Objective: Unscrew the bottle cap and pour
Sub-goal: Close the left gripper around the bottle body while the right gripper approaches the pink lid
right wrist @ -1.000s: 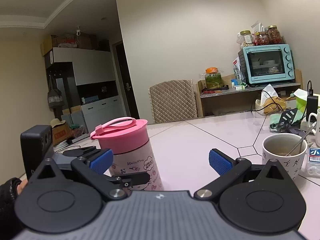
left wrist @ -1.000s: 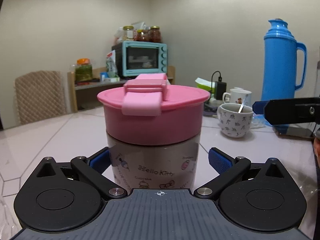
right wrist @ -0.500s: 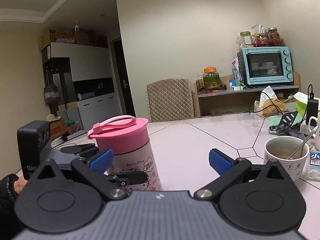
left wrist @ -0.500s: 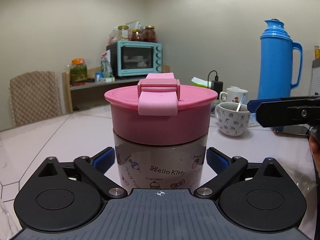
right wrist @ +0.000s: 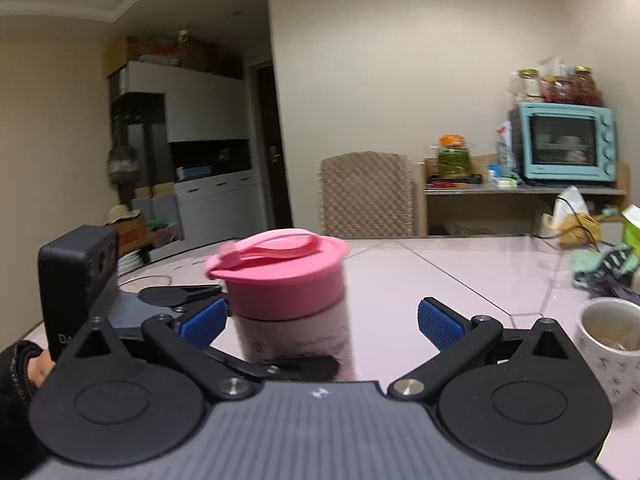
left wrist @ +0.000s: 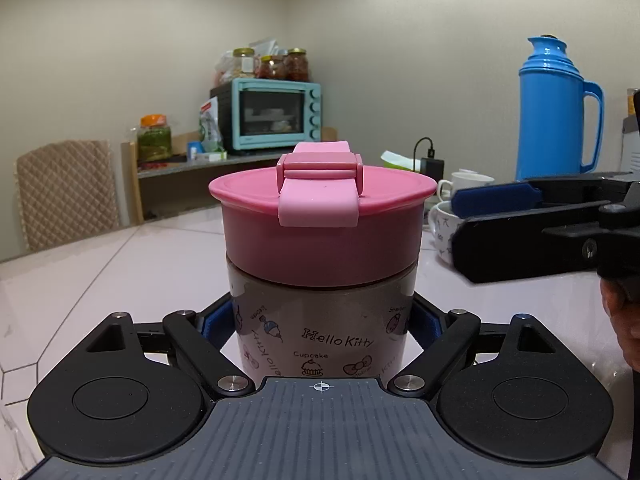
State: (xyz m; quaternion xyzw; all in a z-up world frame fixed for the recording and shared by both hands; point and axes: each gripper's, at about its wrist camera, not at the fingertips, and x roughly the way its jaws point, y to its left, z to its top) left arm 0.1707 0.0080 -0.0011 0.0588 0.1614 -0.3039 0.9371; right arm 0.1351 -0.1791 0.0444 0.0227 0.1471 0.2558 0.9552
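Observation:
A Hello Kitty bottle [left wrist: 320, 332] with a pink screw cap [left wrist: 322, 232] and a pink strap stands upright on the pale table. My left gripper [left wrist: 320, 322] is shut on the bottle's body below the cap. In the right wrist view the bottle [right wrist: 296, 336] and its cap [right wrist: 280, 276] sit between the fingers of my right gripper [right wrist: 320, 320], which is open and level with the cap's lower edge. The right gripper also shows in the left wrist view [left wrist: 496, 200], just right of the cap. A white mug [right wrist: 608, 344] with a spoon stands to the right.
A blue thermos jug [left wrist: 556, 112] and white cups [left wrist: 466, 182] stand at the back right of the table [left wrist: 120, 272]. A teal toaster oven [left wrist: 272, 120] with jars sits on a shelf behind. A quilted chair [left wrist: 68, 192] is at the left.
My left gripper has closed onto the bottle's body. My right gripper has swung left toward the bottle, so the cap now lies between its open fingers.

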